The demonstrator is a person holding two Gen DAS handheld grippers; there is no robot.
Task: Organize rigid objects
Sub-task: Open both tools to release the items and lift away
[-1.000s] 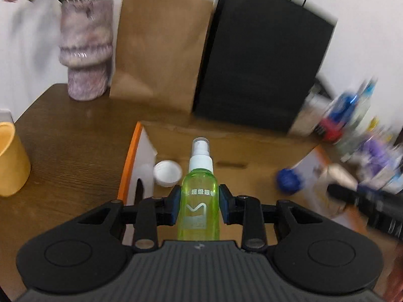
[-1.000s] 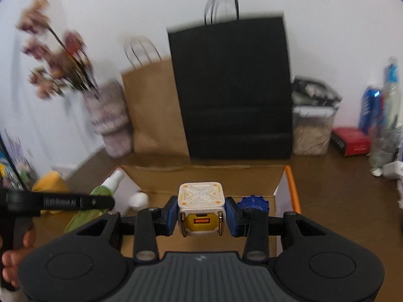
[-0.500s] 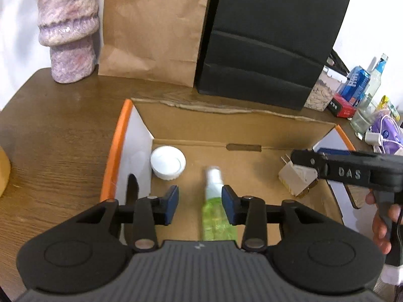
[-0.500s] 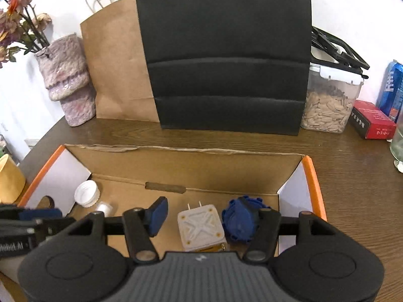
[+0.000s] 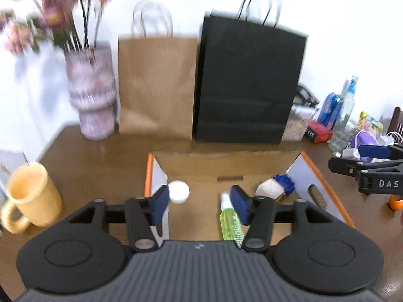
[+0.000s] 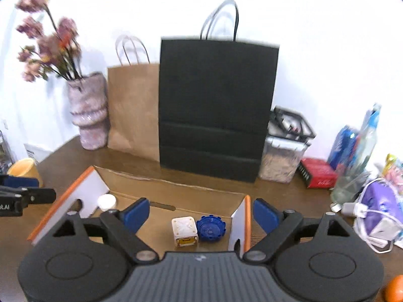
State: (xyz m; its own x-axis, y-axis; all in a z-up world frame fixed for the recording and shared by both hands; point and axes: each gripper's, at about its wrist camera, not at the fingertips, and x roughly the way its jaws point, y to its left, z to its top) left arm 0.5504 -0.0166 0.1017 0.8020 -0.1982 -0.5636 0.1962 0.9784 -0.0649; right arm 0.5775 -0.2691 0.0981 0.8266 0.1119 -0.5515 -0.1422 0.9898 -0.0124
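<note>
A: How do the left tongs (image 5: 199, 205) stand?

B: They point forward and downward above the open cardboard box (image 5: 325, 176) on the tabletop (image 5: 100, 151). The jaws are opening and nothing is pressed between the blue pads (image 5: 240, 203). The green spray bottle (image 5: 230, 222) lies flat on the floor of the box, just beside the pad on the right side of the picture, but it is not gripped. A white cap (image 5: 178, 191) lies near the other pad, at the left wall of the box.

A: And the right tongs (image 6: 201, 214)?

B: They are tilted down in the same way, over the right end of the box (image 6: 246, 216). The jaws are opening and stand wide, with nothing held. Below them, on the box floor, the white cube-shaped charger (image 6: 184, 231) rests, and the blue ridged cap (image 6: 211, 227) is touching or almost touching its right side.

A: Can each tool be seen from the other camera?

B: Yes, partly. The right tongs (image 5: 372, 166) appear at the right edge of the left view, and the left tongs (image 6: 22, 191) at the left edge of the right view. Their opening cannot be judged from there.

A: What stands behind the box?

B: A brown paper bag (image 5: 156, 85), a black paper bag (image 5: 249, 83) and a vase (image 5: 92, 93) with flowers. A yellow mug (image 5: 30, 196) stands on the left.
</note>
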